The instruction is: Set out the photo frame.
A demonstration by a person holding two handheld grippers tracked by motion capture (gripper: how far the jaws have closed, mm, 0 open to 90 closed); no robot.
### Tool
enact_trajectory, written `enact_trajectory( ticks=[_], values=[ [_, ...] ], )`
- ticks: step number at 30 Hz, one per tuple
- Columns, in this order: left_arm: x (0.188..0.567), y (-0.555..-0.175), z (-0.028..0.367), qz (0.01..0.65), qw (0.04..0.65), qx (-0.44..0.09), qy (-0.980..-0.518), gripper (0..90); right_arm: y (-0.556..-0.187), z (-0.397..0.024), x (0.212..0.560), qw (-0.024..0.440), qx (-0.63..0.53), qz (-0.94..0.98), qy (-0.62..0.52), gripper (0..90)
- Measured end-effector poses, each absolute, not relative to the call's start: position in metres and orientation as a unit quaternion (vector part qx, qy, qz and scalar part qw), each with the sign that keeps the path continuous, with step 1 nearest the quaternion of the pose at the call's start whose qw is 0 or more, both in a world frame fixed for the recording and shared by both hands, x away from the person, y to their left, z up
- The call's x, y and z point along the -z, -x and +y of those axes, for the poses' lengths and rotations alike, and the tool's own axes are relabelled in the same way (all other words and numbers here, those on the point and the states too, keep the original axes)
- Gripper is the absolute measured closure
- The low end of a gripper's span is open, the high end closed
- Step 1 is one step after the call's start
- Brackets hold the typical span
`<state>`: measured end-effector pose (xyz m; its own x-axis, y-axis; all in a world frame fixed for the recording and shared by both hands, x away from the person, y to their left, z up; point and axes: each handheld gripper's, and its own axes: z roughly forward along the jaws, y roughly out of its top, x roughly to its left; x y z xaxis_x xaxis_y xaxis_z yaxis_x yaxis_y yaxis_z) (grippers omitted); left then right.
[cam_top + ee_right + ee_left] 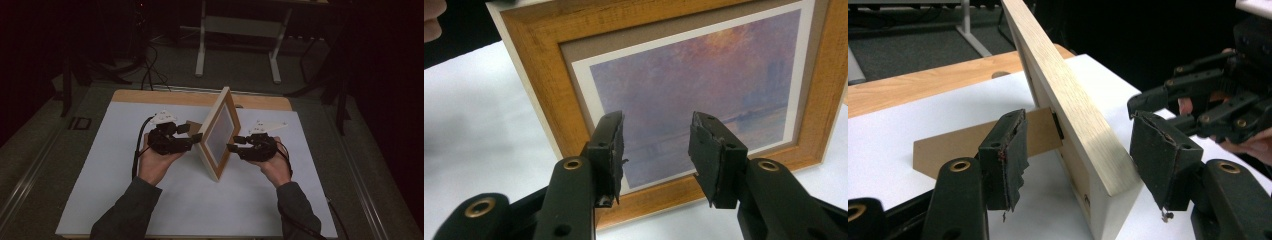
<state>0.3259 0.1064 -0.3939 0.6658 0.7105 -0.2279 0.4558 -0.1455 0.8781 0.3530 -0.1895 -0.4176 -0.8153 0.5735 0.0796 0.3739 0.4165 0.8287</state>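
two hand-held grippers flank a wooden picture frame (220,132) that stands upright near the middle of the counter (125,200), somewhat toward its far edge, propped on its brown easel back (973,142). the left hand-held gripper (192,136) sits behind the frame with its jaws spread wide; the frame's near edge lies between the pads, yet neither pad presses on it. the right hand-held gripper (234,144) faces the picture side, jaws also wide, empty and just short of the glass. judging by this, the standing-up looks done: the frame leans on its stand without support from either tool. what seems left is only to draw both hands clear without nudging it, and perhaps to check that the stand keeps it steady on the white sheet (260,200).
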Motion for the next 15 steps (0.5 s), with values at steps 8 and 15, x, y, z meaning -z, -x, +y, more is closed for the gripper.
enact_trajectory(
  ticks=[8, 15],
  values=[
    [0.399, -0.327, 0.096, 0.382, 0.502, -0.115, -0.767, 42.6, -0.353, -0.193, 0.417, 0.112, -0.459, 0.834, -0.286, 56.3],
    [0.403, -0.325, 0.087, 0.377, 0.493, -0.126, -0.774, 47.5, -0.353, -0.197, 0.415, 0.114, -0.462, 0.831, -0.288, 56.3]
  ],
)
